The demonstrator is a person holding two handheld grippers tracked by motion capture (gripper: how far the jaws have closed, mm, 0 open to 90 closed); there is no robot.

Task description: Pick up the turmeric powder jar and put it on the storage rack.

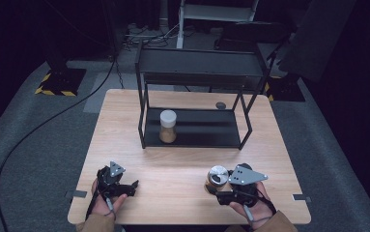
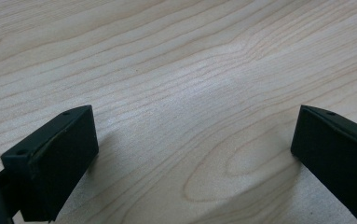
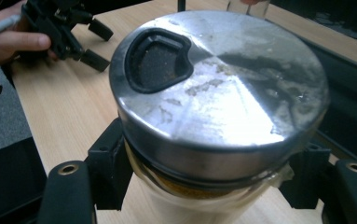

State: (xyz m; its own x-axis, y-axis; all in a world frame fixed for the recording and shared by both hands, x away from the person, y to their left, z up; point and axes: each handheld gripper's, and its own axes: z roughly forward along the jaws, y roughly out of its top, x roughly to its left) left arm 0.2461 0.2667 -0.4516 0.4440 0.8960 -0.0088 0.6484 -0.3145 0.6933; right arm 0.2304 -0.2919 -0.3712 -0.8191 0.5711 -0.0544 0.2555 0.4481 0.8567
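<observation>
Right gripper (image 1: 220, 189) clamped on glass spice jar with steel lid (image 3: 218, 88), just below lid; rigid, slippery, breakable. Left gripper (image 2: 192, 154) spread wide, empty.

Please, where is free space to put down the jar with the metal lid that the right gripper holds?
Bare wood lies between the left gripper and the jar with the metal lid, and before the black rack. The rack's lower shelf is free right of the white-lidded jar. Only the right gripper corner is crowded.

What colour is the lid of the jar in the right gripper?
Silver metal lid, clearest in the right gripper view.
</observation>
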